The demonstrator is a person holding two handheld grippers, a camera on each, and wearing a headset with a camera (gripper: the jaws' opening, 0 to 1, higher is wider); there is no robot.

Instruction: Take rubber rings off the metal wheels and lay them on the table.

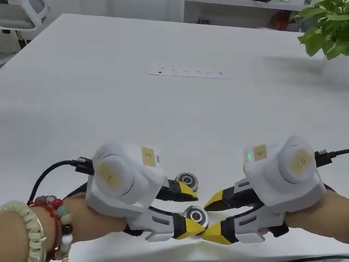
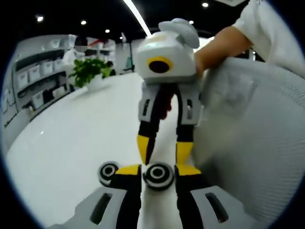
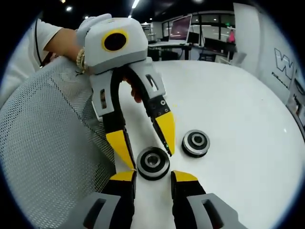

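Note:
Two small metal wheels with dark rubber rings lie on the white table (image 1: 163,109) near its front edge. The nearer wheel (image 1: 195,216) (image 2: 158,175) (image 3: 153,162) sits between the yellow tips of my left gripper (image 1: 190,209) (image 2: 158,170) (image 3: 145,145), which is open and straddles it. I cannot tell whether its tips touch the wheel. My right gripper (image 1: 210,218) (image 3: 153,176) (image 2: 163,150) faces the left one, open, with its tips just short of the same wheel. The second wheel (image 1: 187,180) (image 2: 108,171) (image 3: 196,143) lies flat just beyond, untouched.
A socket strip (image 1: 191,72) is set into the table's middle. A potted plant (image 1: 324,27) stands at the far right corner. A grey mesh chair back (image 3: 43,143) (image 2: 257,143) is close behind the hands. Cables trail from both grippers.

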